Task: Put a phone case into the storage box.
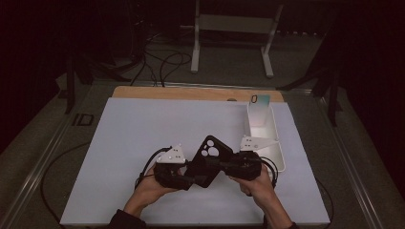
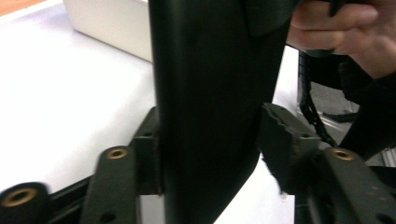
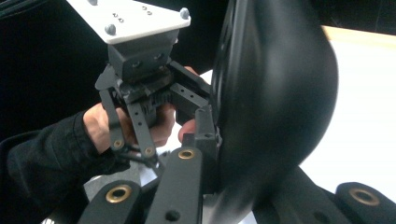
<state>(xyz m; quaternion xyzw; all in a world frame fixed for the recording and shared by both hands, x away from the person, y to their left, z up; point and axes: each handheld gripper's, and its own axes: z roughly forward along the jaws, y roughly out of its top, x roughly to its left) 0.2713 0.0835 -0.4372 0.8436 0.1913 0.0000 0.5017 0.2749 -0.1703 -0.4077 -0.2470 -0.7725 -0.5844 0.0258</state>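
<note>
A black phone case (image 1: 206,161) is held above the near middle of the white mat (image 1: 124,143) between two tongs. The left gripper (image 1: 190,181) is set on its near corner, the jaws touching both faces; the right gripper (image 1: 220,164) is clamped across its width. Bare mat is left open to the left and beyond. A white bin (image 1: 277,138) is seen near the right edge, a wooden strip (image 1: 191,93) along the far edge.
</note>
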